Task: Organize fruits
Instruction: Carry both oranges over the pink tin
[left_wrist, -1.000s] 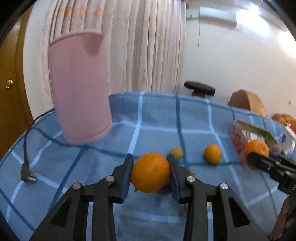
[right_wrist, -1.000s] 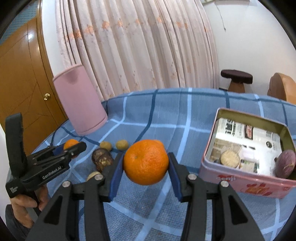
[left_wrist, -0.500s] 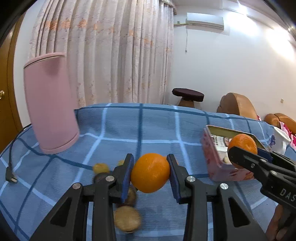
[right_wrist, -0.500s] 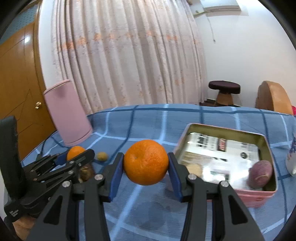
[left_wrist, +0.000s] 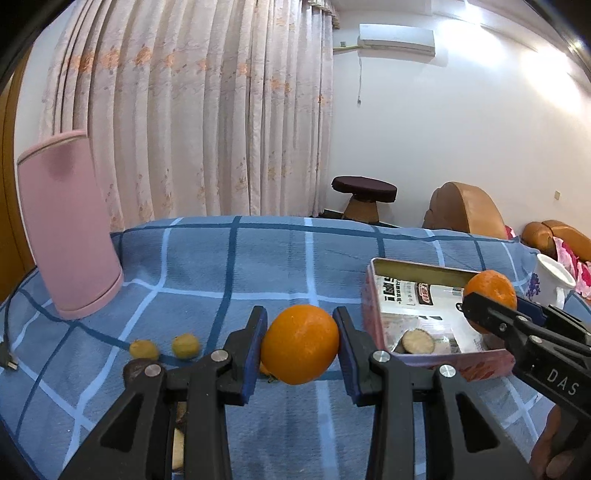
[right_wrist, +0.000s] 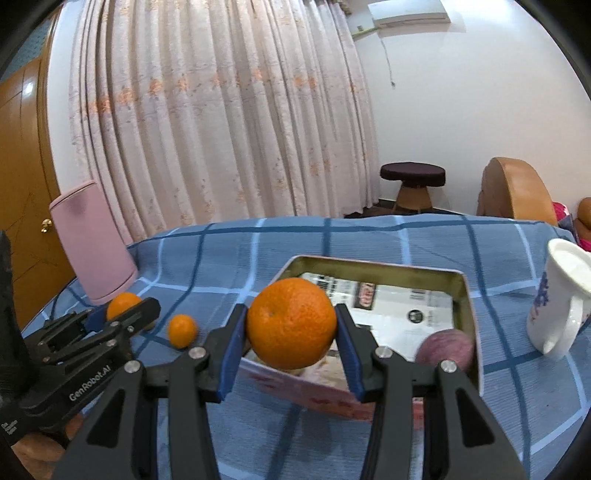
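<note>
Two oranges aloft | left gripper (left_wrist: 300, 345) clamps an orange (left_wrist: 301, 343) above the cloth; right gripper (right_wrist: 291, 325) holds a mandarin (right_wrist: 291, 323) over the tin (right_wrist: 373, 266) | small fruits (left_wrist: 184, 345) remain outside; sorting seems partway

Tin (right_wrist: 468, 295) left of mug (right_wrist: 557, 299)

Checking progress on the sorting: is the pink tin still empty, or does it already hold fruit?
Not empty. The pink tin holds a purple fruit and a cut slice on its printed liner; both oranges are in the grippers, not in it.
</note>
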